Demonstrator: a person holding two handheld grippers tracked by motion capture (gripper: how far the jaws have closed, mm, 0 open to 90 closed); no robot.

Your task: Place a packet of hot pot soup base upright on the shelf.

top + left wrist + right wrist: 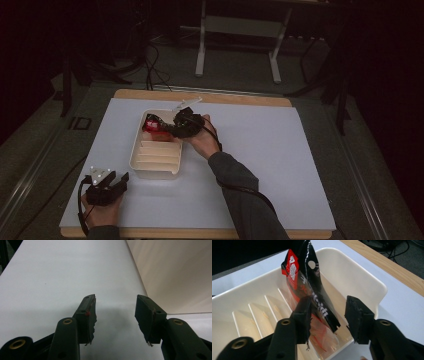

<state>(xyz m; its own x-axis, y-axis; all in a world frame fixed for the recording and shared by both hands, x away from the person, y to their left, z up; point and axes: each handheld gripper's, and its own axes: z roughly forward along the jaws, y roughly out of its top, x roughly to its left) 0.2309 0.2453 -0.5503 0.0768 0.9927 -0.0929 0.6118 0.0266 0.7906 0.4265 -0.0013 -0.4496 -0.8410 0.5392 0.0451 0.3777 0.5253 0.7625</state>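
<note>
White bin [372, 287], packet [312, 290] between right tongs [328, 315]

- A lab-like recording room is suggested: dim surroundings, cables [150, 60] trailed across the floor at upper left.
- A white metal stand [240, 30] is seen at top centre.

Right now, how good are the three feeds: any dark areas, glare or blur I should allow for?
High view: dim, the room behind nearly black, the white mat evenly lit, the red packet small and soft. Left gripper view: sharp jaws, a soft shadow on the mat, the tray wall a featureless blur. Right gripper view: bright and clear, the packet glossy, the jaws slightly soft.
</note>
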